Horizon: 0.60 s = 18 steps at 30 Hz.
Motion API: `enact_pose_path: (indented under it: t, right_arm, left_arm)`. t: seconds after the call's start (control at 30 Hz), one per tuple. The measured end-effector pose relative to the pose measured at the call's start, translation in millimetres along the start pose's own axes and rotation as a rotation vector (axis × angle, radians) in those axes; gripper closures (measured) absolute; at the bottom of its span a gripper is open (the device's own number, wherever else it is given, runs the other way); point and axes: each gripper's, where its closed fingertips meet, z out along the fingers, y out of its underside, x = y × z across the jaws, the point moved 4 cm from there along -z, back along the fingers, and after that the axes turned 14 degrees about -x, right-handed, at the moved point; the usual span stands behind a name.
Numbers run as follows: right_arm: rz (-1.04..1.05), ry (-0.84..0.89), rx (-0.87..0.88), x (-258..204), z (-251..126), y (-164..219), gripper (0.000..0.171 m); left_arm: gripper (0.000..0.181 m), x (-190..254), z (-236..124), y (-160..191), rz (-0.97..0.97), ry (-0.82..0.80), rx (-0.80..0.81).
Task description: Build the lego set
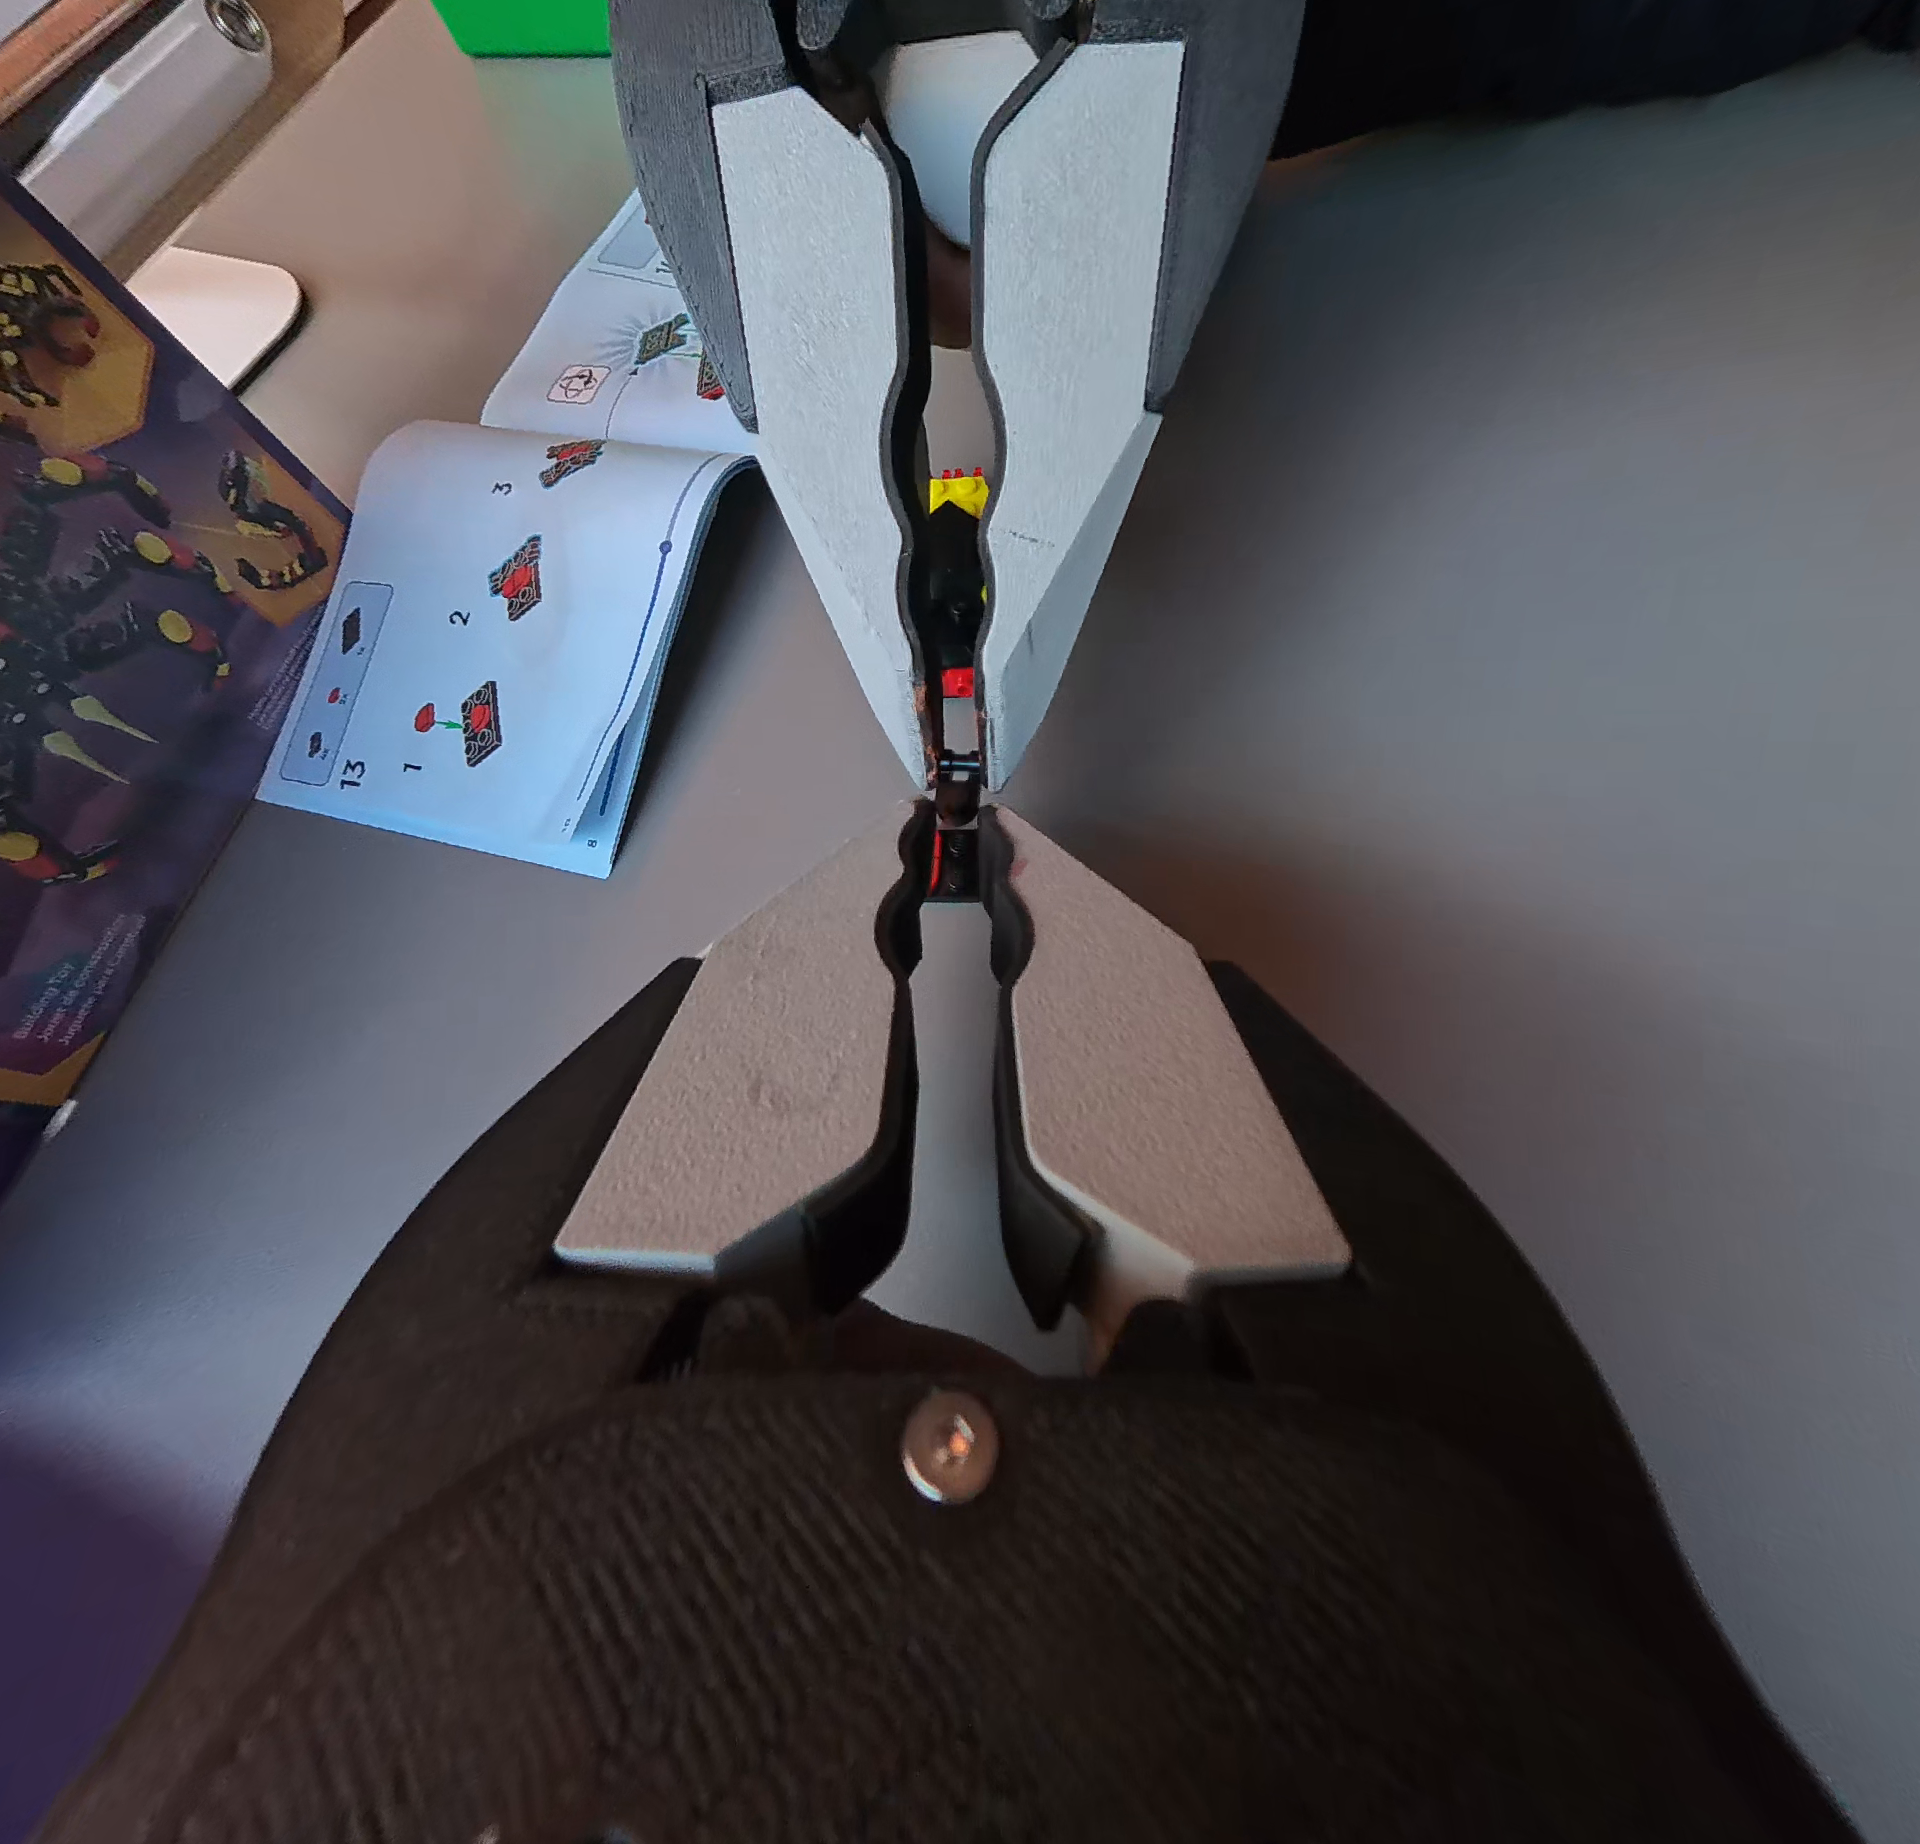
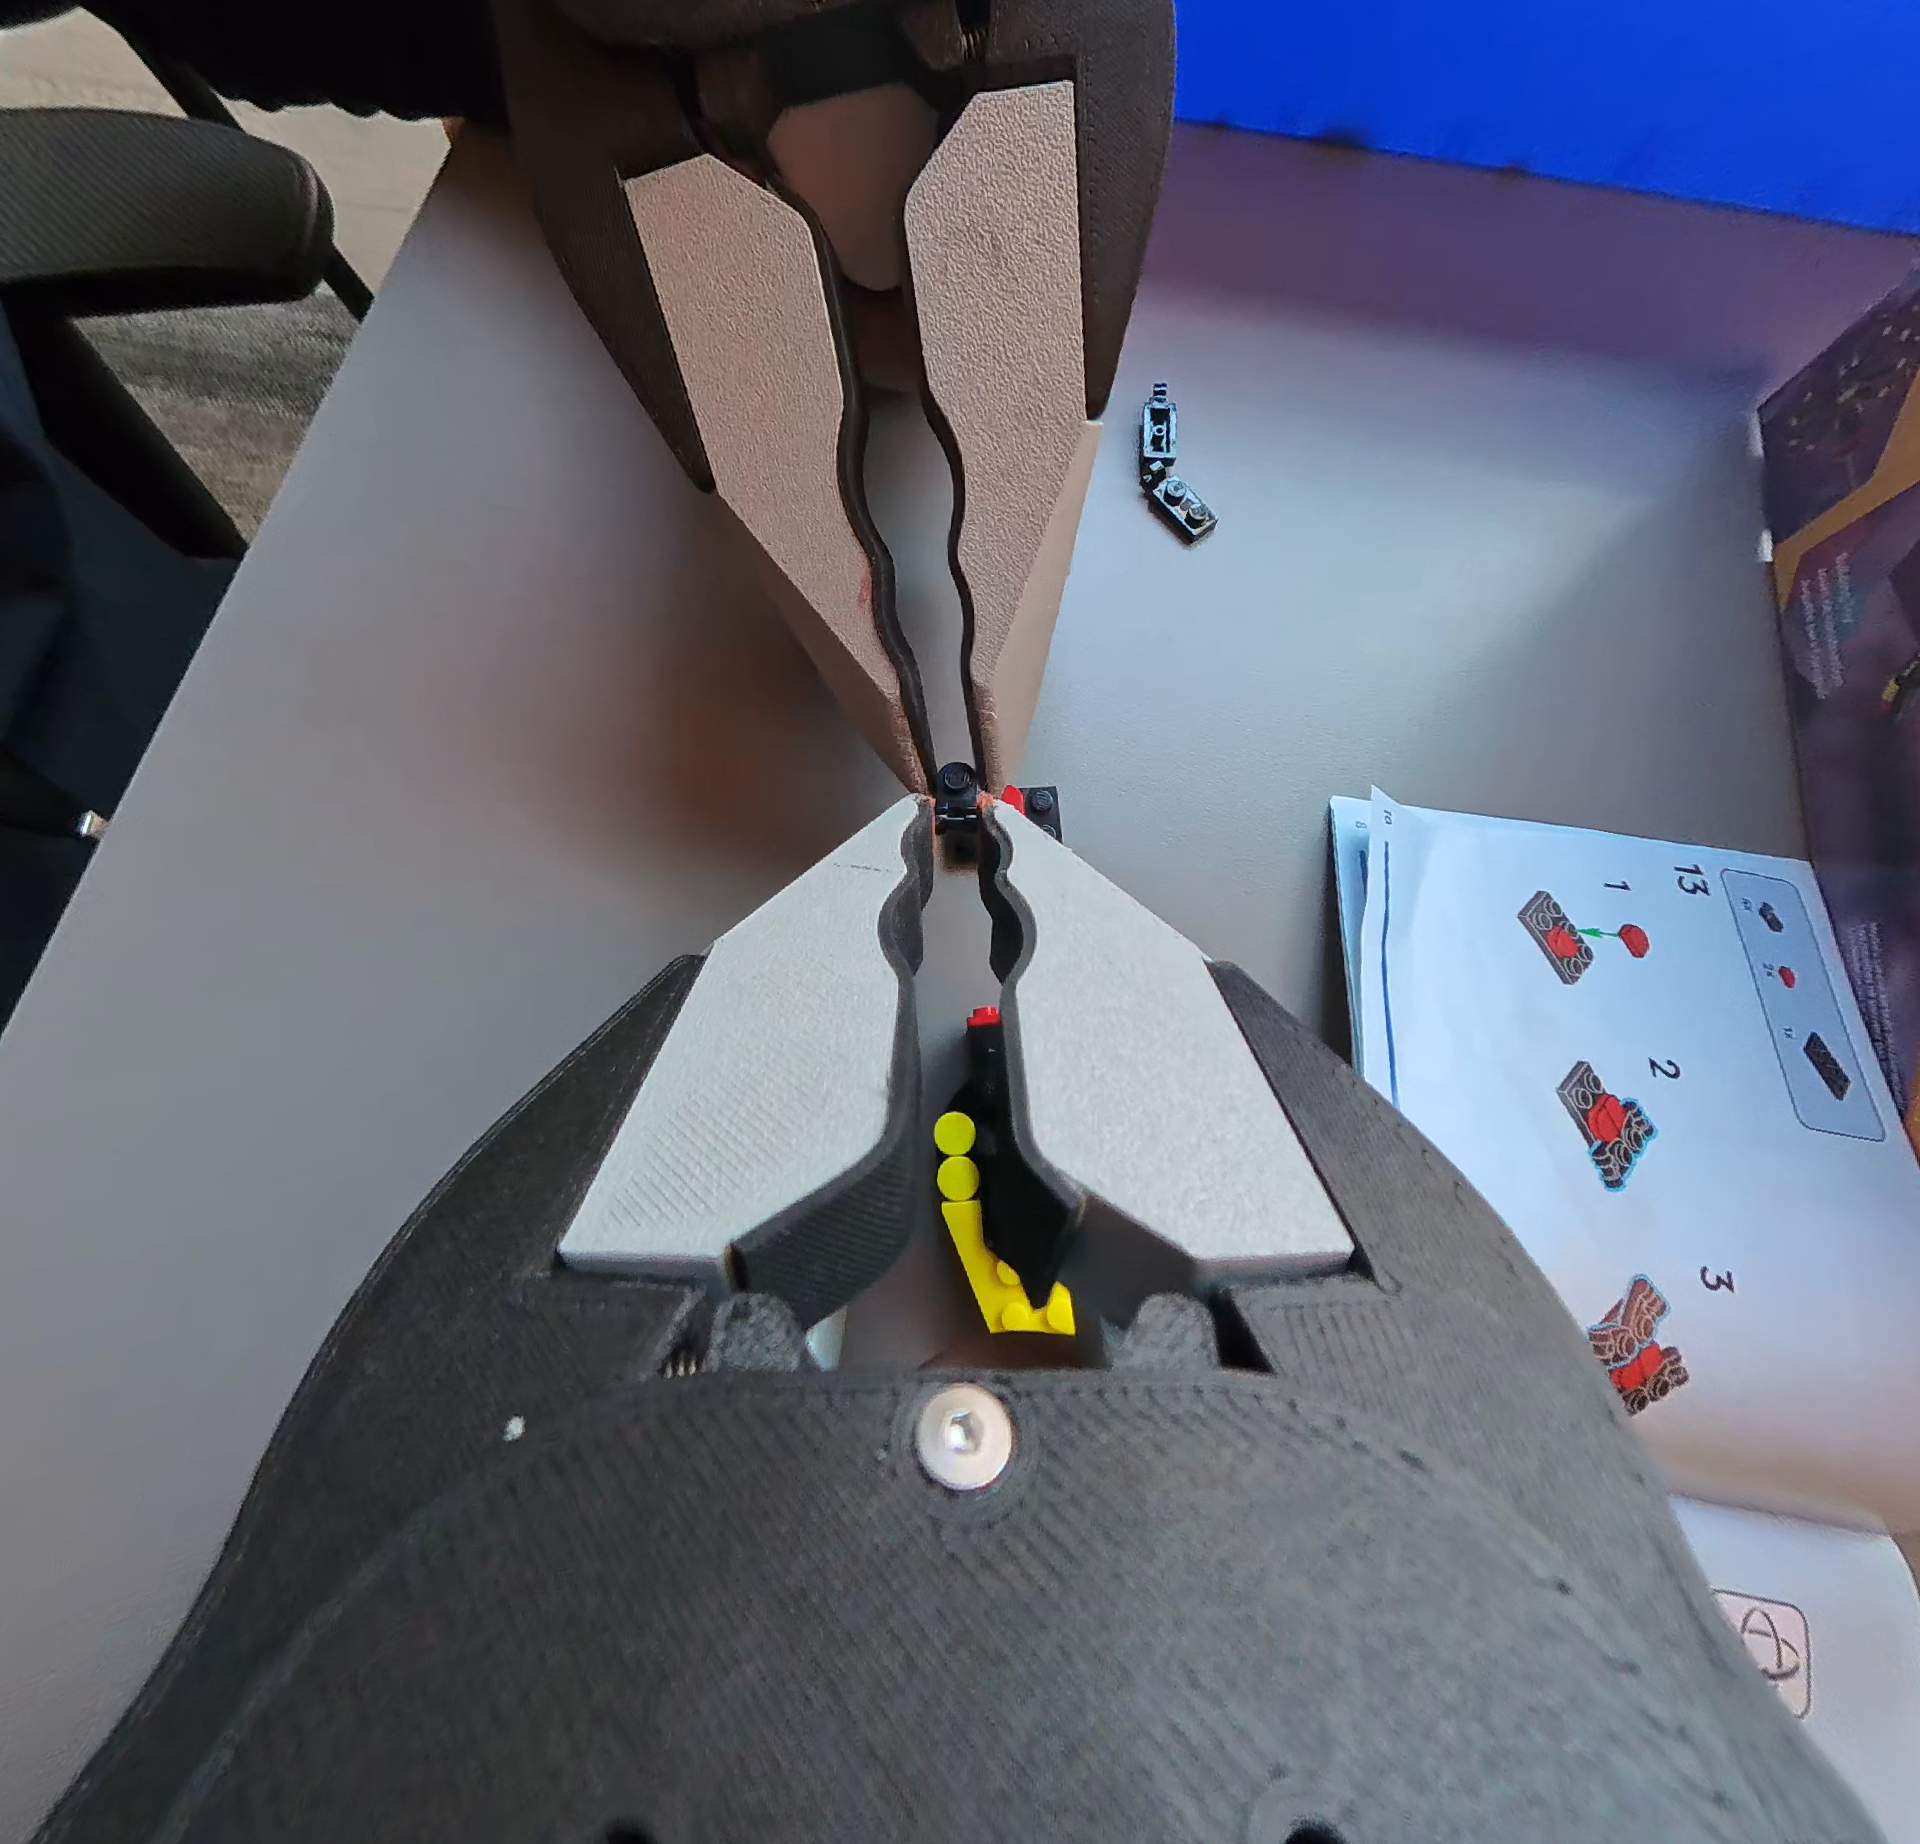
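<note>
My two grippers meet tip to tip above the grey table point(image 1: 1455, 651). My left gripper point(image 1: 954, 820) is shut on a small black and red lego piece point(image 1: 954, 864). My right gripper point(image 2: 956, 823) is shut on a long black, yellow and red lego assembly point(image 2: 982, 1202) that lies between its fingers. In the left wrist view the right gripper point(image 1: 954, 778) comes in from above with that assembly point(image 1: 951, 547). In the right wrist view the left gripper point(image 2: 951, 781) comes in from above. A black clip joint point(image 2: 956, 792) sits where the tips meet.
An open instruction booklet point(image 1: 499, 651) point(image 2: 1621, 1067) and the purple set box point(image 1: 114, 599) point(image 2: 1849, 547) lie to the side. A loose black hinge piece point(image 2: 1174, 464) and a small black and red piece point(image 2: 1042, 807) lie on the table. The table edge and a chair point(image 2: 156, 205) are at left. My left and right fingertips are right by each other.
</note>
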Motion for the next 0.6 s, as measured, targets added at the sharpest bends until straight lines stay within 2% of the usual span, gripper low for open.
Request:
enact_pose_path:
  t: [0.6]
  right_arm:
    - [-0.019,0.035,-0.017,0.6,2.6,1.8,0.165]
  left_arm:
    - [0.176,-0.7,1.3,3.1,-0.04,0.031,-0.025]
